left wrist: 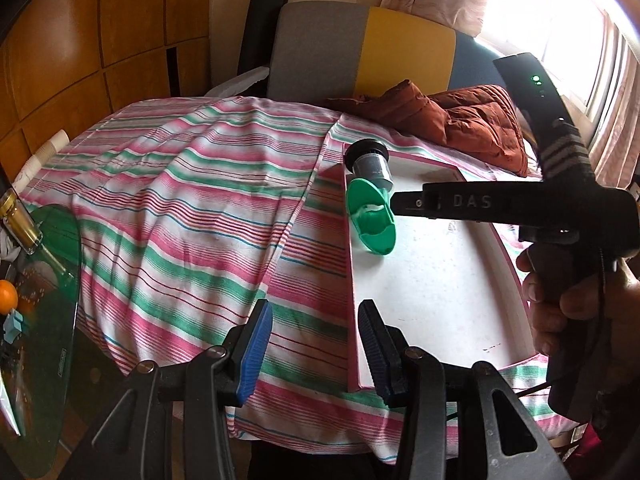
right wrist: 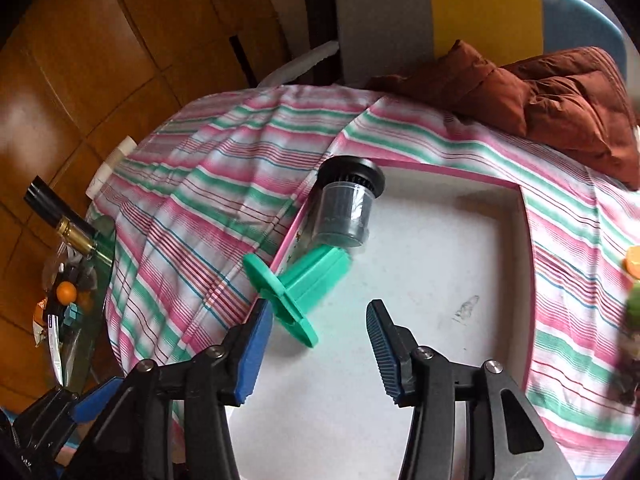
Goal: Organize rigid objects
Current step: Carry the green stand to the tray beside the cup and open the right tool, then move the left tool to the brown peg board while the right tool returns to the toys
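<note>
1. Green plastic makes up the spool-like piece (right wrist: 298, 290): a ribbed stem joined to a round flat disc, lying on its side in the white tray (right wrist: 460, 264), with the disc overhanging the tray's left pink rim.
2. Just beyond it, touching or nearly touching the stem's far end, lies a dark cylinder (right wrist: 347, 210) with a clear plastic sleeve and a wide black flanged cap, also on its side in the tray's far left corner.
3. The tray sits on a worktop covered by a pink, green and white striped cloth (left wrist: 192, 200), which is rumpled into folds.
4. The right gripper (right wrist: 320, 354) hovers over the near part of the tray with its jaws parted and nothing between them; its left blue pad stands just beside the green disc, and whether they touch is unclear.
5. The left gripper (left wrist: 316, 354) has its jaws moderately apart and empty, straddling the tray's near left rim above the cloth.
6. In the left wrist view, the right gripper's black body crosses over the tray, held by a hand (left wrist: 568, 304), and it partly hides the green piece.
7. A rust-brown padded jacket (right wrist: 560, 104) lies heaped at the far right of the worktop.
8. To the left stands a glass side table (left wrist: 48, 320) carrying a bottle (left wrist: 20, 224) and an orange (left wrist: 7, 294).
</note>
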